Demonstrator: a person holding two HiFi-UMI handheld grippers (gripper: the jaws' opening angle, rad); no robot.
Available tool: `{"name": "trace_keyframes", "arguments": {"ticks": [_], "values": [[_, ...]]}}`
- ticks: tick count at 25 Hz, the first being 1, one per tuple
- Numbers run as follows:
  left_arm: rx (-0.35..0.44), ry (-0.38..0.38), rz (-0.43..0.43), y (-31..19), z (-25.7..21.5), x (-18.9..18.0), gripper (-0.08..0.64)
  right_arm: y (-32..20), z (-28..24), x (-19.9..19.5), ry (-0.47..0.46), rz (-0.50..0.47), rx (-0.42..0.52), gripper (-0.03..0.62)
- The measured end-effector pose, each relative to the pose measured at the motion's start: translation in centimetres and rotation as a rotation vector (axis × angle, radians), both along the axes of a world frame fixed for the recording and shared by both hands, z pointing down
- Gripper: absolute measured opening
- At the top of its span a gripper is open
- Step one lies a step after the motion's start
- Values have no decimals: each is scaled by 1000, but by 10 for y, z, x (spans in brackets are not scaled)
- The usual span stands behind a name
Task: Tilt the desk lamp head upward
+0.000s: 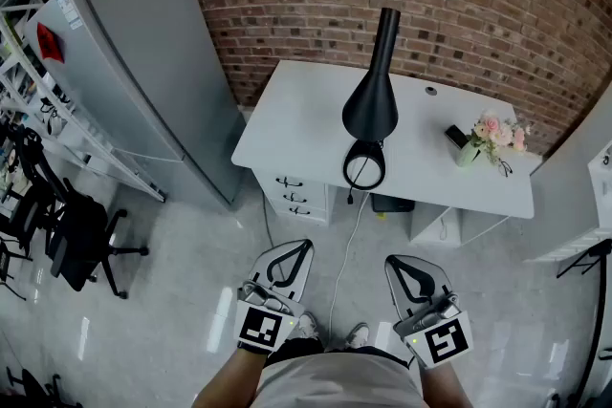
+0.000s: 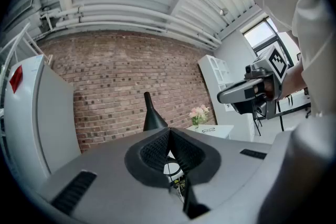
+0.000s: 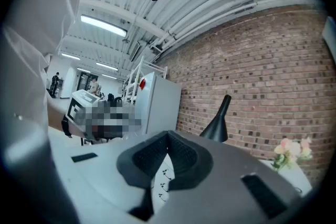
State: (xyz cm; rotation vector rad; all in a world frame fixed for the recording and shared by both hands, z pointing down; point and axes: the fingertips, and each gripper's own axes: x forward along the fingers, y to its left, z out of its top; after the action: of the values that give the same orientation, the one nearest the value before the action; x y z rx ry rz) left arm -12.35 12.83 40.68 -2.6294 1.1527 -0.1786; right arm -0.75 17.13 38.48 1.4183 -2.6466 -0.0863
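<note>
A black desk lamp (image 1: 371, 100) stands on the white desk (image 1: 287, 124), its cone narrowing upward and a round ring (image 1: 364, 169) at its foot by the front edge. It shows as a dark cone in the left gripper view (image 2: 152, 115) and the right gripper view (image 3: 218, 123). My left gripper (image 1: 306, 245) and right gripper (image 1: 392, 261) hang over the floor, well short of the desk. Both are shut with nothing between the pads (image 2: 169, 131) (image 3: 168, 135).
A flower vase (image 1: 492, 137) and a small black object (image 1: 456, 137) sit on the desk's right part. A cable (image 1: 349, 234) hangs to the floor beside the drawers (image 1: 301, 196). At left are a tall grey cabinet (image 1: 143, 62) and an office chair (image 1: 76, 234).
</note>
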Motion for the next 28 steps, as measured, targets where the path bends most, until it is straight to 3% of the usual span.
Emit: {"name": "trace_keyframes", "arguments": {"ticks": [6,18,28], "values": [[38,-15,0,5,-7,0,8,3,-1,0,-1,-14,4,14],[31,-1,1,7,-6,14,8,4,-7,8,-27,-49,18,14],[-5,74,-45,7,-2,39,8,6,-4,47,-40,-53,15,14]]}}
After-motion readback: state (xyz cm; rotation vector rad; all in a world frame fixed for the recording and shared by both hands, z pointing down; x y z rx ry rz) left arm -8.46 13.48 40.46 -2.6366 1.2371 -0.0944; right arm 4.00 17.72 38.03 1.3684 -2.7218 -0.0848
